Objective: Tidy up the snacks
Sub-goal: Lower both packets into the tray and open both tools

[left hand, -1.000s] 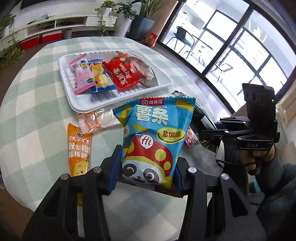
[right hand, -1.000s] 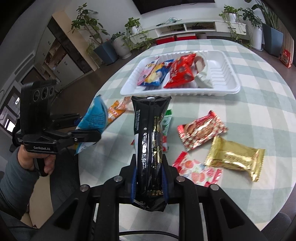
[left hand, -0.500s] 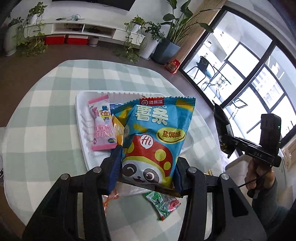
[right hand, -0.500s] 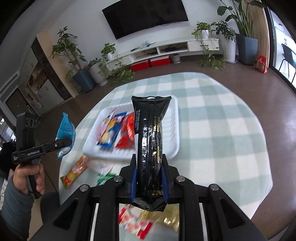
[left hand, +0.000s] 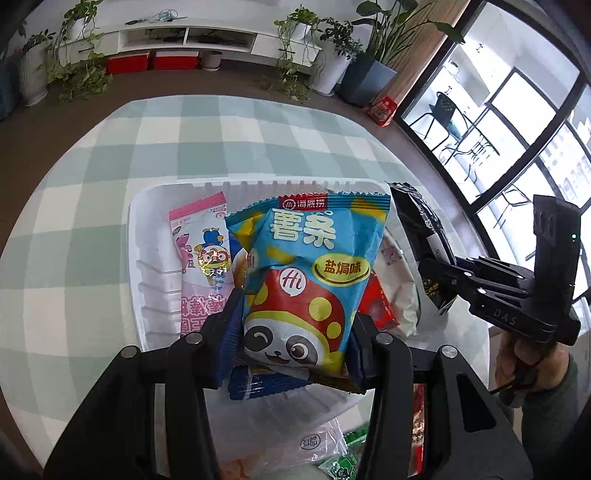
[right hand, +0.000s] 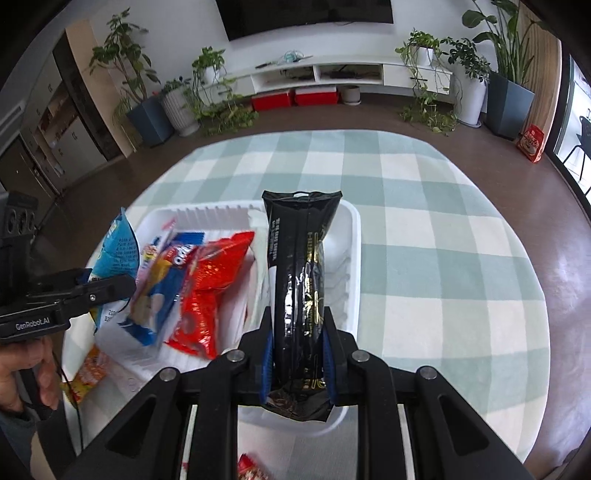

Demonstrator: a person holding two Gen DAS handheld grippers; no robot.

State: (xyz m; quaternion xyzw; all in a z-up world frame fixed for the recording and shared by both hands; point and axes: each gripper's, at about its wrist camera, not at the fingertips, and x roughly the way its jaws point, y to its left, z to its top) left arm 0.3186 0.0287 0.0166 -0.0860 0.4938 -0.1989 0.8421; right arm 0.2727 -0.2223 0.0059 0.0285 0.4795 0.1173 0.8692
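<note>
Two tongs tilted down over white tray [right hand: 351, 236], left tongs [left hand: 293, 325] pinching blue chip bag [left hand: 314, 273], right tongs [right hand: 297, 354] pinching black packet [right hand: 299, 266]

- The tray [right hand: 352, 236] lies on the surface [right hand: 443, 236].
- Several snack packets [right hand: 207, 280] lie in the tray's left part.
- Loose packets [right hand: 86, 373] lie on the surface just before the tray.

Round table with green-white checked cloth [right hand: 424, 229] on brown floor [right hand: 569, 258]. Beyond the table: white wall, low white TV unit [right hand: 332, 74], black TV [right hand: 306, 13] above it, red boxes [right hand: 295, 99] under it. Potted plants [right hand: 436, 55] flank the unit. Black-framed windows [left hand: 517, 122] right of the table, daylight in.
</note>
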